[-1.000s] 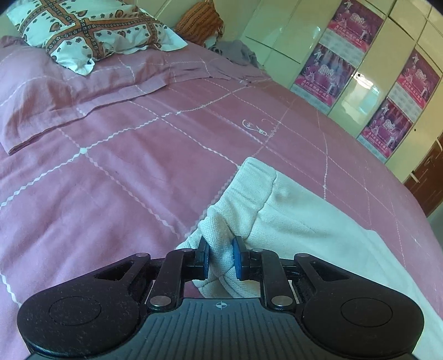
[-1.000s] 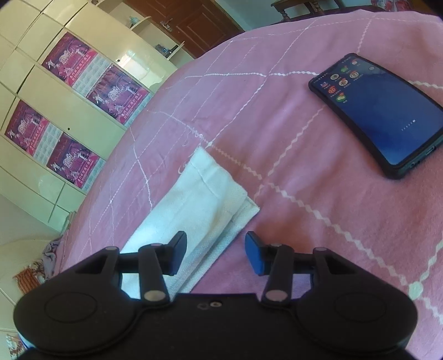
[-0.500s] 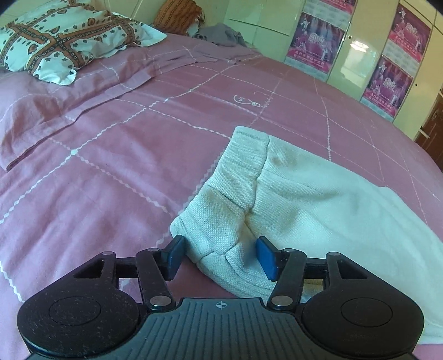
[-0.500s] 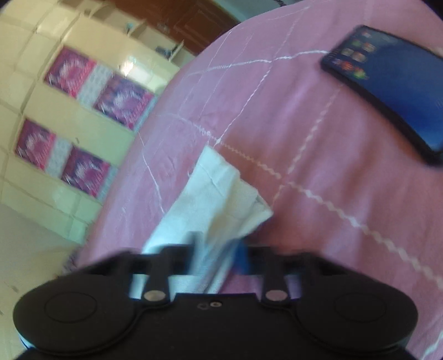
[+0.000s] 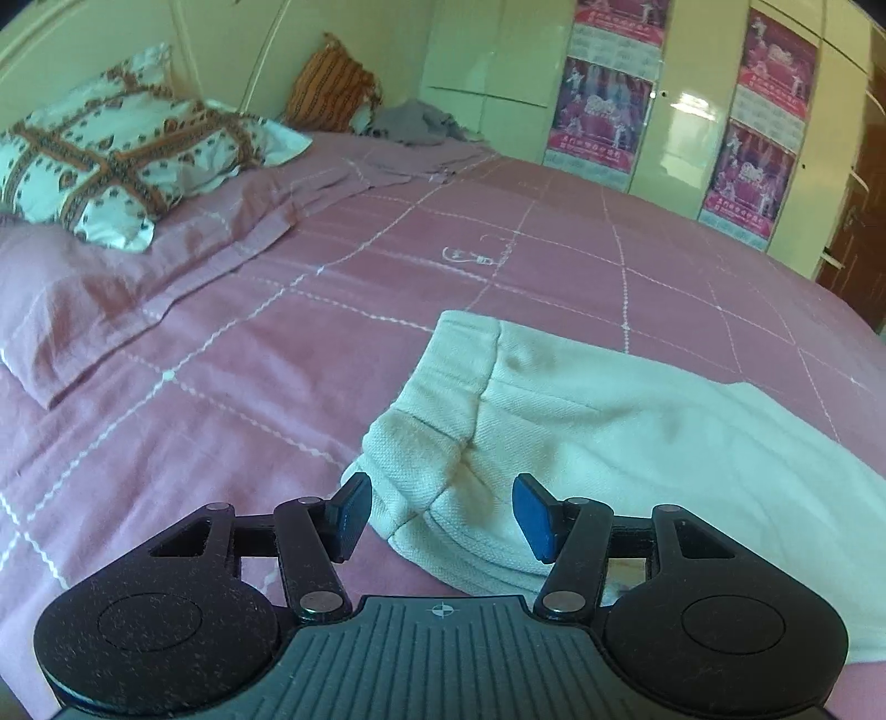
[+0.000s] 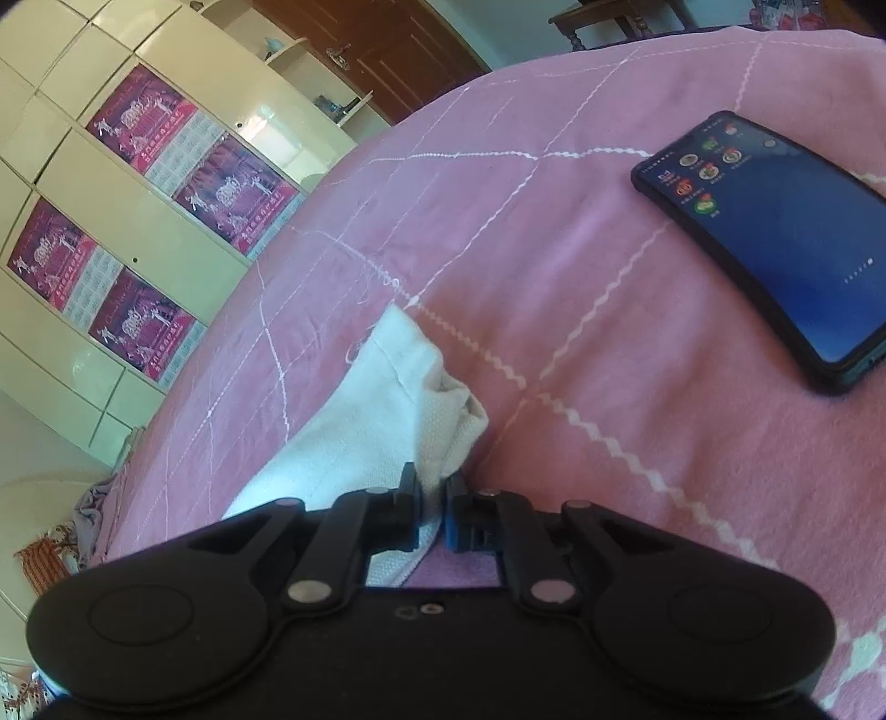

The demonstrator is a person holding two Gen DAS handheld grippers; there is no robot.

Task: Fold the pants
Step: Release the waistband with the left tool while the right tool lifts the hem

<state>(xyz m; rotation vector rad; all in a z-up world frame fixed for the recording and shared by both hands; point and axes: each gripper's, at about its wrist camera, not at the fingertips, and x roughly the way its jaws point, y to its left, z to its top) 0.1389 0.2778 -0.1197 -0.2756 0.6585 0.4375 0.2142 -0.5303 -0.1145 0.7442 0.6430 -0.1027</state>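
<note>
**Left gripper spread at waistband end; right gripper clamped on cloth**

The left gripper (image 5: 440,515) stands with its jaws wide apart, the blue pads (image 5: 534,515) set either side of the bunched waistband end of the cream pants (image 5: 581,421). The left-hand pad sits just beside the cloth edge; whether it touches cannot be told. The pants lie flat on the pink bedspread (image 5: 249,376), running away to the right of that view, with the waistband nearest the gripper.

Left of the pants in the same view, a pink pillow (image 5: 127,293) lies on the bed, and a patterned cream-and-brown pillow (image 5: 111,166) rests on top of it. Farther back, an orange striped cushion (image 5: 332,91) leans at the wall beside a heap of grey cloth (image 5: 412,124). To the right stand cream wardrobe doors (image 5: 681,116) carrying purple posters (image 5: 603,105).

The right gripper (image 6: 433,512) has its jaws closed together on a fold of the pants (image 6: 387,399) — the cloth passes between the pads and rises in a gathered ridge just ahead of them. The leg end lies on the bedspread (image 6: 498,238) beyond. To the right, well apart from the pants, a black phone (image 6: 786,243) lies face up with its screen lit. At the left of this view the wardrobe (image 6: 138,232) and posters (image 6: 138,119) appear again, with a dark wooden door (image 6: 387,39) behind.
</note>
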